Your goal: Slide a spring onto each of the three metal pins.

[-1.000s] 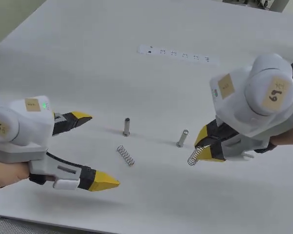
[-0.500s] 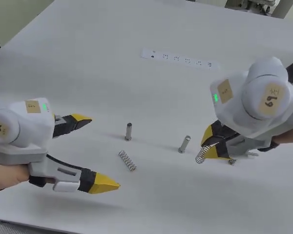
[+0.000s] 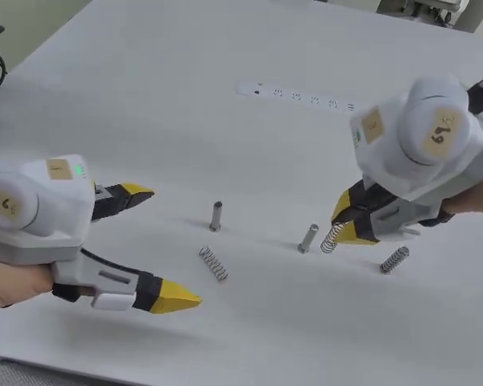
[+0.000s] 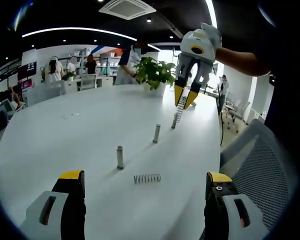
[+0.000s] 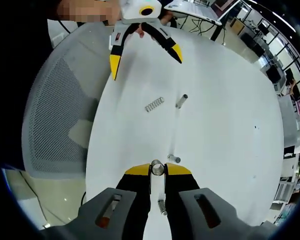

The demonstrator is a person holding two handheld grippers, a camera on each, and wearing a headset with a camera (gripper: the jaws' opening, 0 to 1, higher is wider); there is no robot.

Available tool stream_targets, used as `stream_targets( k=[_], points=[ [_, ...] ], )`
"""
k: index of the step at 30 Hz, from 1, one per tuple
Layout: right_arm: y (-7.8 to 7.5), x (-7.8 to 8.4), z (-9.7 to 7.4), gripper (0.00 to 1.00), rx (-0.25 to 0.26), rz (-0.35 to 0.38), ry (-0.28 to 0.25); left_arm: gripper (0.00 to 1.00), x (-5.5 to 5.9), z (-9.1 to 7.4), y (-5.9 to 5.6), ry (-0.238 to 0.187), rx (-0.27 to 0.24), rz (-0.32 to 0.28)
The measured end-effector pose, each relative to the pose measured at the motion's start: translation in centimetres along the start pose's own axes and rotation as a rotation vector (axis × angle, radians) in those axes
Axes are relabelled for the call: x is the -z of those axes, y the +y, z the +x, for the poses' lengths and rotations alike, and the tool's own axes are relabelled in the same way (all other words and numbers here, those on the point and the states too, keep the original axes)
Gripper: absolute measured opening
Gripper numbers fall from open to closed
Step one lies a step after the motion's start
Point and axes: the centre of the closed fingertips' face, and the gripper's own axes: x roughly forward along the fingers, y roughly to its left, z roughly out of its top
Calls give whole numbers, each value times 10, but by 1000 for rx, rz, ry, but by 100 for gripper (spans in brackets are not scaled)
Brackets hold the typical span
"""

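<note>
Spring [image 3: 331,238] pinched in right claw [image 3: 344,227] (left claw [image 3: 171,247] agape) beside pin [image 3: 307,239].

The right claw [image 5: 158,170] partly hides 1 loose spring [image 5: 161,205].

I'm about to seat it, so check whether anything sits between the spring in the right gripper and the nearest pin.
Nothing visible does. The spring in the right gripper hangs just beside the nearest pin, with bare table between them. A loose spring lies on the gripper's other side.
</note>
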Motion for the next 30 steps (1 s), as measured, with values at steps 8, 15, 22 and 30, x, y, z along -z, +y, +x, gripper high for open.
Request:
stream_targets(
  k=[8,15,22,30],
  points=[
    [-10,6,9,6,6,21,11,98,-1,-1,1,-6,-3,-9],
    [-18,7,17,6,3,38,20,98,0,-3,3,-13,-10,-18],
    [-23,8,18,6,16,31,27,97,2,-4,6,-16,-16,-27],
    [-30,5,20,6,28,27,18,97,2,-3,6,-16,-12,-29]
  ],
)
